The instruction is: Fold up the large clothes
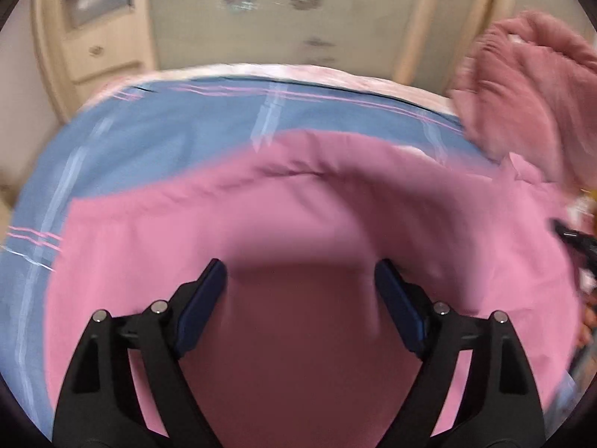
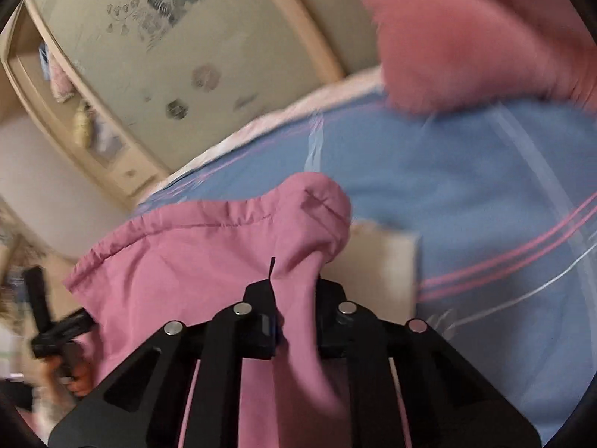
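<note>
A large pink garment [image 1: 298,205] lies spread over a blue striped bedsheet [image 1: 156,138]. My left gripper [image 1: 301,274] hovers over the garment's middle with its jaws wide apart. The cloth lies below the blue pads [image 1: 203,306], and nothing is pinched. In the right wrist view my right gripper [image 2: 294,298] is shut on a bunched fold of the pink garment [image 2: 194,261], which rises to a hemmed edge above the jaws. The left gripper [image 2: 48,321], held by a hand, shows at that view's left edge. The right gripper's tip [image 1: 571,239] shows at the left view's right edge.
A darker pink fluffy cloth [image 1: 522,86] lies piled at the bed's far right corner [image 2: 466,37]. A cream patch [image 2: 380,261] shows beside the held fold. Beyond the bed stands a beige wardrobe [image 1: 261,18] with flower-patterned doors and small drawers [image 1: 97,52].
</note>
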Available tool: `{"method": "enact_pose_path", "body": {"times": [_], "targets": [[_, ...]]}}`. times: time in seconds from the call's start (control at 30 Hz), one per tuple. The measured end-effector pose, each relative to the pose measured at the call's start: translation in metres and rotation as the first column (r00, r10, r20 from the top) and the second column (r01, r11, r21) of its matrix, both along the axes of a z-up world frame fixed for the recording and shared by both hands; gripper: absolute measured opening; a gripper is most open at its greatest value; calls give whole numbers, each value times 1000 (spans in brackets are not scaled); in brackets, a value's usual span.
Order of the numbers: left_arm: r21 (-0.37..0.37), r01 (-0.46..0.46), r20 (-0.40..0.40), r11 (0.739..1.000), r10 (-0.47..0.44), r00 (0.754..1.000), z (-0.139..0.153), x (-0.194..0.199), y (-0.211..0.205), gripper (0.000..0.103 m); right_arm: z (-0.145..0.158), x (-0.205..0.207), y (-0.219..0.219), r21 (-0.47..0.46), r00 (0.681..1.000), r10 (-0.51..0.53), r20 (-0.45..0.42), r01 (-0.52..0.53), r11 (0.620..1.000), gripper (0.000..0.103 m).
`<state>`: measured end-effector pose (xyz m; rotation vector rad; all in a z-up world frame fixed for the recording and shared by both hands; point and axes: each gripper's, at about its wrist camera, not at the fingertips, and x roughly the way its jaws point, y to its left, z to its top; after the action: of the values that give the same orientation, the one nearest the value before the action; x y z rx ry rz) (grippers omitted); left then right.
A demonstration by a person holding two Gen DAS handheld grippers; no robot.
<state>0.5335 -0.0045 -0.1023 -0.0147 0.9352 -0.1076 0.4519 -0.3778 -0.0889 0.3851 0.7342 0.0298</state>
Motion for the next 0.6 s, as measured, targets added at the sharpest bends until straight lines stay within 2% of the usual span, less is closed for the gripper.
{"method": "enact_pose_path", "body": {"times": [0.03, 0.1, 0.17, 0.2, 0.23, 0.27, 0.33, 0.37, 0.47, 0.53, 0.6], "targets": [[30, -36, 5, 999, 36, 999, -1, 6, 1, 82, 1, 3, 1, -56, 999, -40, 9, 41, 998, 13], [26, -77, -22, 997, 77, 997, -12, 20, 8, 82, -11, 9, 1, -112, 997, -78, -19, 76, 991, 13], [16, -80, -43, 997, 81, 996, -23, 24, 12, 83, -42, 21, 9, -167, 988, -75, -133, 52, 985, 17], [30, -73, -30, 997, 74, 997, -24, 22, 11, 84, -51, 25, 16, -212, 984, -84, -156, 50, 976, 18], [39, -68, -24, 997, 69, 997, -24, 21, 9, 84, -56, 20, 21, -262, 982, -97, -165, 51, 964, 28], [47, -64, -21, 997, 65, 998, -23, 19, 10, 84, -57, 15, 23, -296, 980, -110, -165, 57, 953, 43], [25, -73, -15, 997, 74, 997, -17, 14, 15, 82, -47, 6, 23, -356, 978, -164, -130, 109, 928, 58], [16, -82, 6, 997, 82, 997, -11, 6, 19, 81, -34, -7, 19, -338, 980, -185, -71, 151, 929, 60], [63, -91, 123, 994, 83, 989, 9, -18, 23, 79, 2, -39, 18, -274, 971, -213, 109, 235, 932, 64], [78, -65, 201, 995, 48, 979, 22, -36, 21, 79, 23, -56, 32, -240, 973, -148, 179, 189, 952, 64], [76, -40, 231, 996, 21, 973, 30, -46, 14, 79, 35, -53, 66, -229, 984, -7, 177, 48, 972, 64]]}}
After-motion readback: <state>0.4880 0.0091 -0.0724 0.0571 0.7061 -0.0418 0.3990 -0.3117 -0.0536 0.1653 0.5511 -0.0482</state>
